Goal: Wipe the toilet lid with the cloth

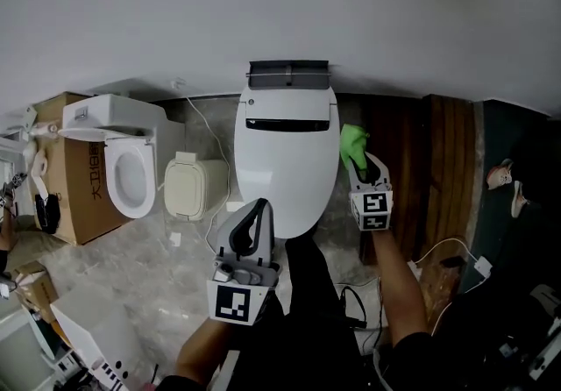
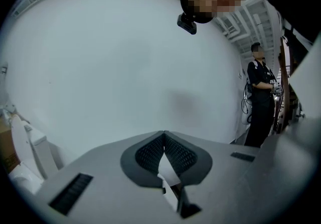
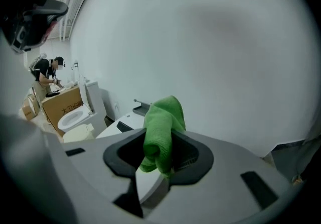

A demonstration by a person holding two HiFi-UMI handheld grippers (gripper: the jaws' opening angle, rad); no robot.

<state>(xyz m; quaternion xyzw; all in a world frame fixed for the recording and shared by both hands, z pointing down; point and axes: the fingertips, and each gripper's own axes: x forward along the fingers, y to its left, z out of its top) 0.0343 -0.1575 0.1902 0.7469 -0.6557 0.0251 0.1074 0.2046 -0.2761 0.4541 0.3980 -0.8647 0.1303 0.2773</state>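
The white toilet, its lid point(image 1: 285, 161) down, stands against the wall in the head view. My right gripper point(image 1: 362, 163) hovers at the lid's right edge, shut on a green cloth point(image 1: 353, 141). In the right gripper view the cloth point(image 3: 161, 125) bunches up between the jaws of the right gripper point(image 3: 160, 142), with the lid point(image 3: 122, 124) beyond and to the left. My left gripper point(image 1: 259, 209) is held near the toilet's front edge, pointing upward. Its jaws touch at the tip point(image 2: 164, 134) with nothing between them, facing a bare white wall.
A second toilet point(image 1: 123, 166) with an open seat rests on a cardboard box point(image 1: 74, 196) at the left. A beige bin point(image 1: 195, 188) stands between the two toilets. Dark wooden boards point(image 1: 438, 166) and cables point(image 1: 443, 249) lie at the right. A person point(image 2: 261, 95) stands farther off.
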